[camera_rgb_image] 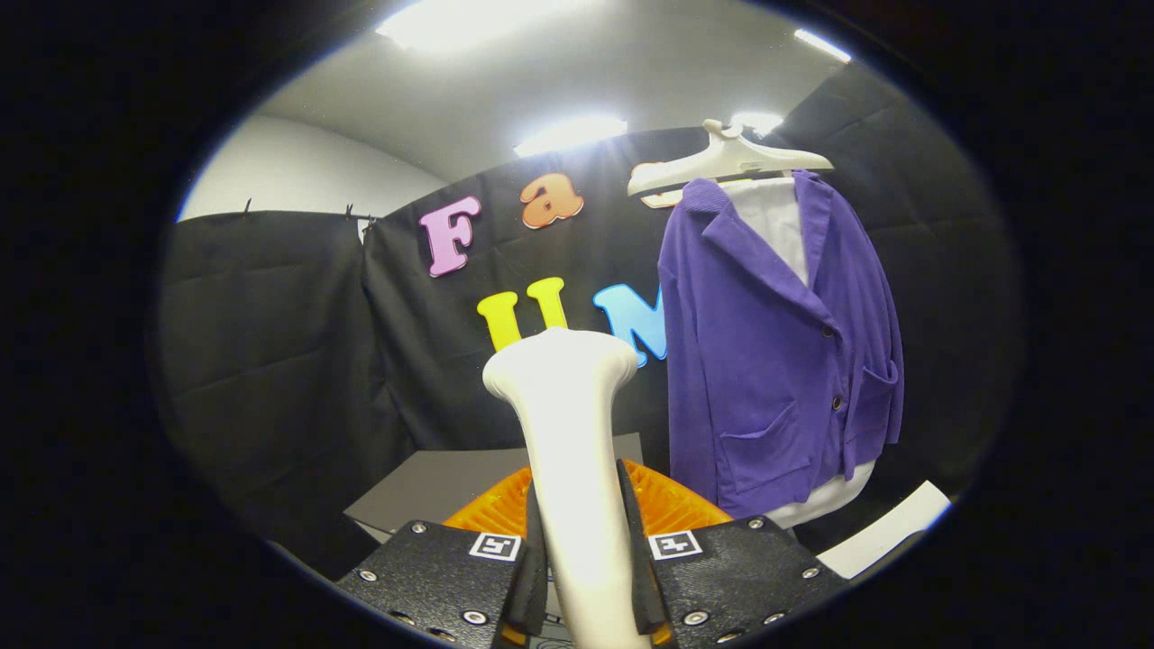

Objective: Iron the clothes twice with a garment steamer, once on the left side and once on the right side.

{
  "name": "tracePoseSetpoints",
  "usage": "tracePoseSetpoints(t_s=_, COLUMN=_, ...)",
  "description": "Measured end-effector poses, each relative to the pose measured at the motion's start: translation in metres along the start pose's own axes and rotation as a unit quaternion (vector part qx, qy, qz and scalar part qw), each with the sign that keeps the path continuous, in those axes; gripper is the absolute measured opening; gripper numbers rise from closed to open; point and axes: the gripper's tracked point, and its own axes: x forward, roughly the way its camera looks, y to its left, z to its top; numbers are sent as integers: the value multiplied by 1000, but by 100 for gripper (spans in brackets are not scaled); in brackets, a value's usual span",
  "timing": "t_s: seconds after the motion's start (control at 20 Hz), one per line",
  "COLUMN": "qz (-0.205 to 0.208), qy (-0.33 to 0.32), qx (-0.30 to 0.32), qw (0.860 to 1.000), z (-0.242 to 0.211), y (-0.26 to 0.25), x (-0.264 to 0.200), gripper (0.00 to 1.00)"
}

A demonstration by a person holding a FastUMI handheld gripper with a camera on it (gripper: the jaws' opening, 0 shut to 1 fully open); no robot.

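My gripper (584,532) is shut on the white garment steamer (568,424), both black fingers (532,550) pressing its handle from either side. The steamer stands upright between the fingers, its flared head at the top. Beyond the fingers and to the right hangs a purple jacket (775,361) over a white shirt (777,221) on a cream hanger (728,160). The steamer's head is apart from the jacket, to the left of its left front panel.
An orange ribbed part (491,505) of the gripper lies behind the fingers. A grey surface (442,482) sits low behind the steamer. A white edge (888,532) runs below the jacket at the right. Black cloth walls close off the back and sides.
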Motion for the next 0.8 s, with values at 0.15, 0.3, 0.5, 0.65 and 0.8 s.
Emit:
tracePoseSetpoints(t_s=0.15, qz=-14, qy=-25, qx=5, qw=1000, z=27, y=-16, x=5, gripper=37)
tracePoseSetpoints(t_s=0.3, qz=-39, qy=-39, qx=7, qw=998, z=51, y=-32, x=25, gripper=37)
tracePoseSetpoints(t_s=0.5, qz=-76, qy=-68, qx=20, qw=995, z=80, y=-57, x=48, gripper=37)
tracePoseSetpoints(t_s=0.65, qz=-113, qy=-91, qx=27, qw=989, z=101, y=-82, x=64, gripper=37)
tracePoseSetpoints(t_s=0.8, qz=-144, qy=-116, qx=39, qw=982, z=116, y=-102, x=82, gripper=37)
